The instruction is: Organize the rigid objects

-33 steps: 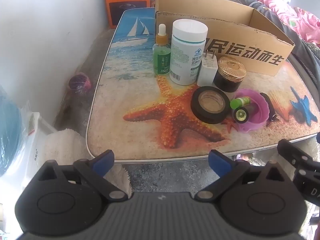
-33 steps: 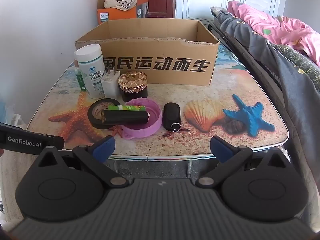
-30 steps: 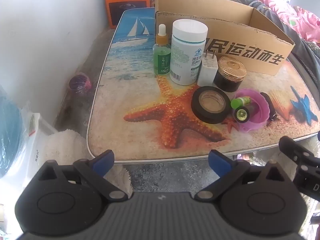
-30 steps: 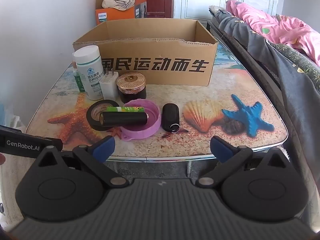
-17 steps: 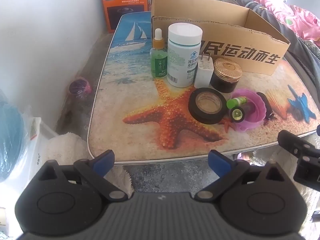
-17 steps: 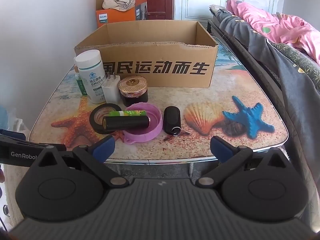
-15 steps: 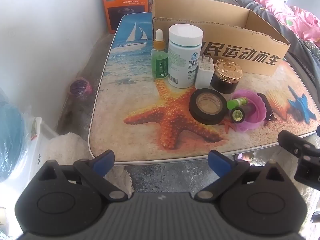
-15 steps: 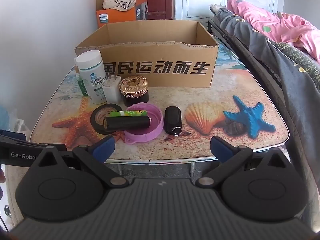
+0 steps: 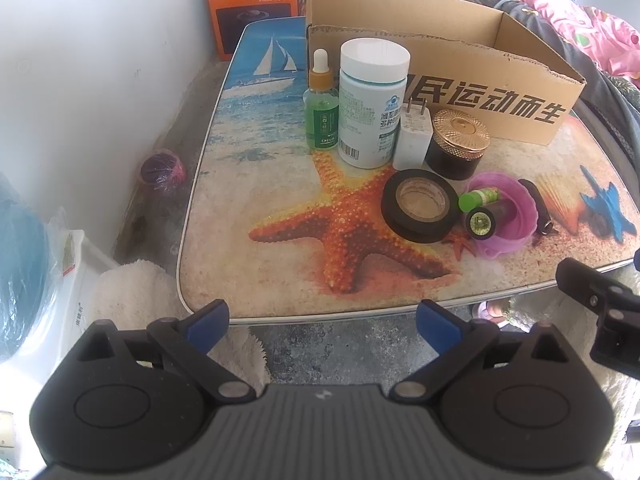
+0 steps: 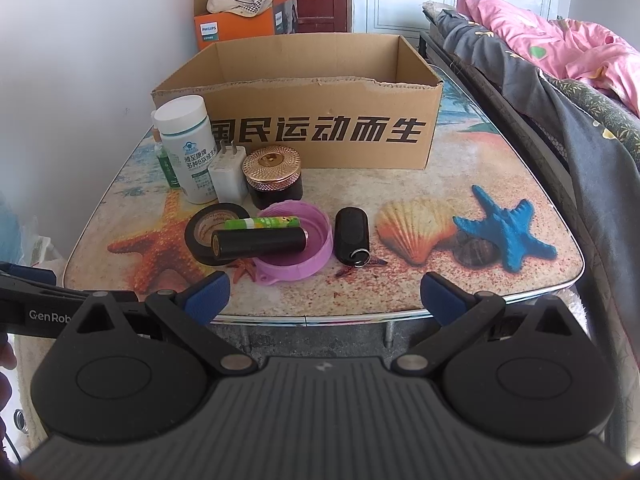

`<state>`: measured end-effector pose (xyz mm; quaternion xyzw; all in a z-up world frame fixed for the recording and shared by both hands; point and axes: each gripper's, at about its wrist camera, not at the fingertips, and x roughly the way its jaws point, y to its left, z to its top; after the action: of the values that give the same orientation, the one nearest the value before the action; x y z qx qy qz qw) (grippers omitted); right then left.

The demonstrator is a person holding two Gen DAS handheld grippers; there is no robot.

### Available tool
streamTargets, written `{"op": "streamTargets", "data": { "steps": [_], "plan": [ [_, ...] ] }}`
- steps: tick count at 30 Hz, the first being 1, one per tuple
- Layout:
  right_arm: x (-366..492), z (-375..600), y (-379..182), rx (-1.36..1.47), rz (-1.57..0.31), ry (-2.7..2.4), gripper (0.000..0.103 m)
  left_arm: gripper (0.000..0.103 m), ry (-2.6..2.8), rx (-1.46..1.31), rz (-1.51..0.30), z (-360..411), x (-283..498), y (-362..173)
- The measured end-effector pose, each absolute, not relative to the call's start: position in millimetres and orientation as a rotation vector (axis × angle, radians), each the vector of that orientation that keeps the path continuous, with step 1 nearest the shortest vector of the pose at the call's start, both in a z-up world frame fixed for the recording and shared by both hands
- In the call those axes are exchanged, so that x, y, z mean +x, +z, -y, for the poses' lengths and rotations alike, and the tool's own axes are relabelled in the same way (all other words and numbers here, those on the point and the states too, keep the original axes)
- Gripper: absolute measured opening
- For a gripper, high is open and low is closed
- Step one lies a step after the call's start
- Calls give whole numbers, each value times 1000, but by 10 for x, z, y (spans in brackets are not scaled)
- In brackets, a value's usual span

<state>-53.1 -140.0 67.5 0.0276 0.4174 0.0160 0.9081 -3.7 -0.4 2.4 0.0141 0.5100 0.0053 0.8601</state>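
Observation:
On the beach-print table (image 10: 460, 280) stand a white pill bottle (image 10: 188, 148), a green dropper bottle (image 9: 321, 110), a white charger (image 10: 227, 174), a gold-lidded dark jar (image 10: 274, 178), a black tape roll (image 10: 208, 232), a purple lid (image 10: 296, 252) holding a green tube (image 10: 262, 222) and a black cylinder (image 10: 260, 240), and a black key fob (image 10: 352, 236). An open cardboard box (image 10: 320, 132) sits behind them. My left gripper (image 9: 322, 318) and right gripper (image 10: 324, 292) are both open and empty, just short of the table's near edge.
An orange Philips box (image 10: 236, 28) stands behind the table by the white wall. A bed with pink and grey bedding (image 10: 560, 64) runs along the right. A white fluffy mat (image 9: 132, 292), a plastic bag (image 9: 24, 264) and a purple ball (image 9: 162, 168) lie on the floor left.
Both grippers have drifted slightly with small view shifts. Nothing on the table has moved and both stay open.

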Motion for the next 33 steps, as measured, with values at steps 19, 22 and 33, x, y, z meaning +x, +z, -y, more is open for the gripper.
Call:
{"op": "streamTargets", "data": {
  "steps": [19,22,33],
  "plan": [
    [-501,1394,653,55,-873,42,102,100,19,31,-1088,14,-3,-6],
    [-499,1390,651,53,-872,40,102,100,18,31,-1088,14,-3,-8],
    [-481,1403,664,53,-871,41,102,100,23,26,-1088,12,5,-13]
  ]
}}
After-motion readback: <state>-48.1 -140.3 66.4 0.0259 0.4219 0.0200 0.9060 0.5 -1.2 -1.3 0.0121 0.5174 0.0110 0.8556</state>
